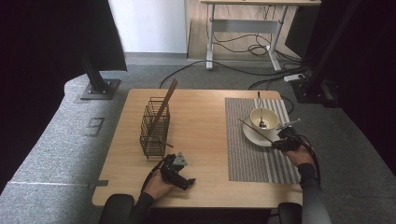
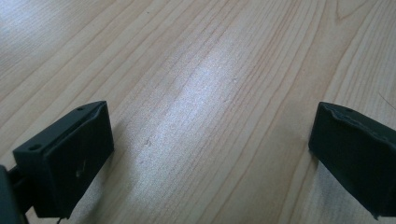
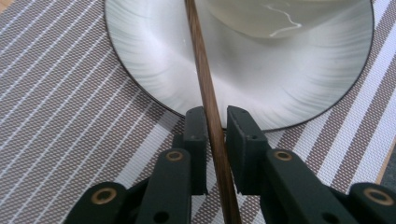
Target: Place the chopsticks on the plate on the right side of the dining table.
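A brown chopstick (image 3: 205, 88) lies slanted across the near rim of a white plate (image 3: 140, 56) and runs back between the jaws of my right gripper (image 3: 217, 116). The pads stand close on either side of it, with a thin gap showing at the right pad, so the gripper is open around it. In the high view the chopstick (image 1: 259, 130) rests along the plate's (image 1: 250, 133) front left, and the right gripper (image 1: 282, 140) is at the plate's near right. A white bowl (image 1: 264, 115) with a spoon sits on the plate. My left gripper (image 2: 210, 149) is open over bare wood.
A striped placemat (image 1: 254, 161) covers the right side of the wooden table (image 1: 201, 121). A black wire basket (image 1: 154, 128) holding upright chopsticks (image 1: 166, 100) stands at the left. The left gripper (image 1: 180, 172) rests near the table's front edge.
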{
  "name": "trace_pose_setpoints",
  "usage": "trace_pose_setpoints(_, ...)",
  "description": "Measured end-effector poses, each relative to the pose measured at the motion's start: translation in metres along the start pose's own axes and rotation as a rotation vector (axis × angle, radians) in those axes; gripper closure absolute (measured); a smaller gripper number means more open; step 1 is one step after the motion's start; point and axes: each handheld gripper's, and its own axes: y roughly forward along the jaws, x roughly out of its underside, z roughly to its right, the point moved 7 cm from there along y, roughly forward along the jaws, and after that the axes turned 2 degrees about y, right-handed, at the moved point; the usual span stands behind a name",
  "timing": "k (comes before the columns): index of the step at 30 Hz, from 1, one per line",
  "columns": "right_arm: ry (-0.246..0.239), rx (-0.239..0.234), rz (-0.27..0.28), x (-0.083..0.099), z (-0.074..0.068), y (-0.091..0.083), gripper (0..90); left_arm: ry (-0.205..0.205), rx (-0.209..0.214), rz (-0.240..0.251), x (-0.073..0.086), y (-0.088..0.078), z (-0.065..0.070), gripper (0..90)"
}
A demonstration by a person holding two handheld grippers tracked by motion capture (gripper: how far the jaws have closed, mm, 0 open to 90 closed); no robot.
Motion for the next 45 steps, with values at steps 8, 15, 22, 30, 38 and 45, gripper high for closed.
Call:
trace_pose_setpoints(8, 0.022, 0.019, 0.036, 0.003, 0.006, 0.001, 72.9, 0.000, -0.001, 0.001, 0.000, 0.000, 0.000, 0.0)
trace_pose_setpoints(15, 0.015, 0.016, 0.115, -0.001, 0.001, -0.007, 54.4, 0.000, 0.000, 0.000, 0.000, 0.000, 0.000, 0.0)
trace_pose_setpoints(22, -0.024, -0.002, 0.168, 0.000, -0.015, -0.005, 28.9, 0.002, -0.002, 0.000, 0.000, 0.000, 0.000, 0.0)
trace_pose_setpoints(30, -0.009, -0.050, 0.222, 0.002, -0.028, -0.010, 13.1, -0.002, -0.004, 0.003, 0.001, -0.001, 0.001, 0.0)
trace_pose_setpoints(38, -0.013, -0.091, 0.177, 0.009, -0.035, -0.003, 12.0, -0.004, -0.006, 0.003, 0.001, -0.001, 0.001, 0.0)
trace_pose_setpoints(45, 0.005, -0.074, 0.162, 0.015, -0.029, 0.006, 12.1, -0.005, -0.006, 0.002, 0.001, -0.001, 0.002, 0.0)
